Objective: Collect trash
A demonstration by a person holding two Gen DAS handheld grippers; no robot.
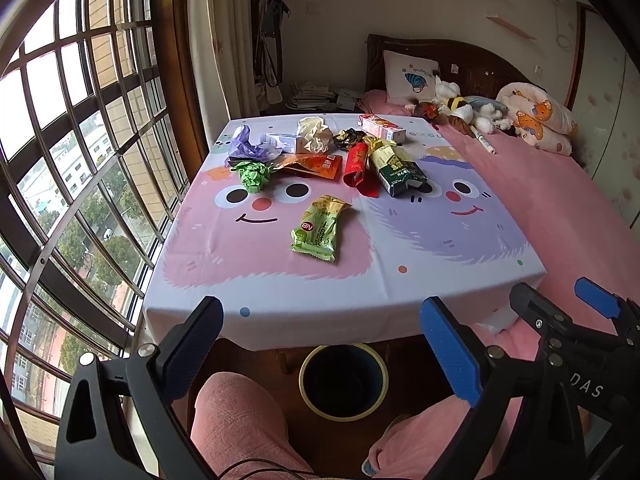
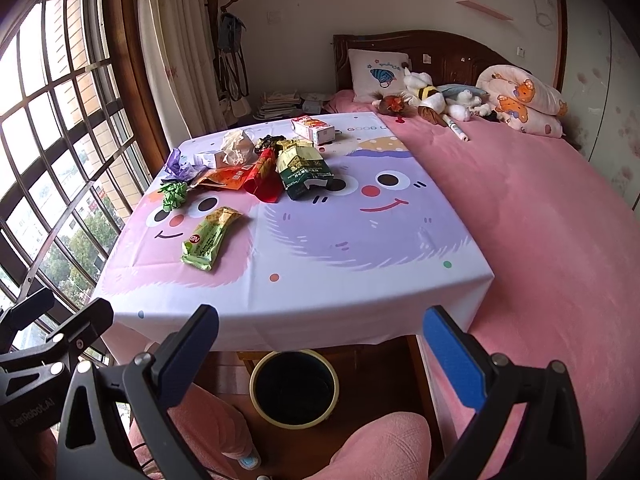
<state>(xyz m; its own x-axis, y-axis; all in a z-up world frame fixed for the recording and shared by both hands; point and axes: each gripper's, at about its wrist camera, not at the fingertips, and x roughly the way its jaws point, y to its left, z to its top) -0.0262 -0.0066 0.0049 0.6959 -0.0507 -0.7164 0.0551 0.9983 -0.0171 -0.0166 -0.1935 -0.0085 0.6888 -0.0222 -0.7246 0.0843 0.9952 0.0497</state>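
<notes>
Through my left wrist camera, my left tool [image 1: 322, 344] hangs short of the tabletop's [image 1: 460, 280] near edge, fingers wide apart, nothing between them. The green snack wrapper [image 1: 318, 227] lies alone nearest me, its long axis running from 6 toward 12 o'clock, tilted slightly right at the far end; "NB" shows on a red spot near its lower left. Farther back the trash clusters: a crumpled green paper [image 1: 253, 174] at 10 o'clock of the wrapper, a red sleeve [image 1: 357, 164] and a dark green carton [image 1: 397, 172] at 1 o'clock, both lengthwise toward me. The bin [image 1: 343, 380] sits on the floor below the tabletop edge, mouth up. My right tool [image 1: 564, 300] shows at 4 o'clock, marked "DAS".

Through my right wrist camera, my right tool [image 2: 320, 344] is likewise spread apart and empty. The wrapper [image 2: 210, 238] sits at 10 o'clock, its long axis leaning right at the far end. The bin [image 2: 294, 388] lies between my fingers. My left tool's body [image 2: 44, 364] reads "GenRobot.AI".
</notes>
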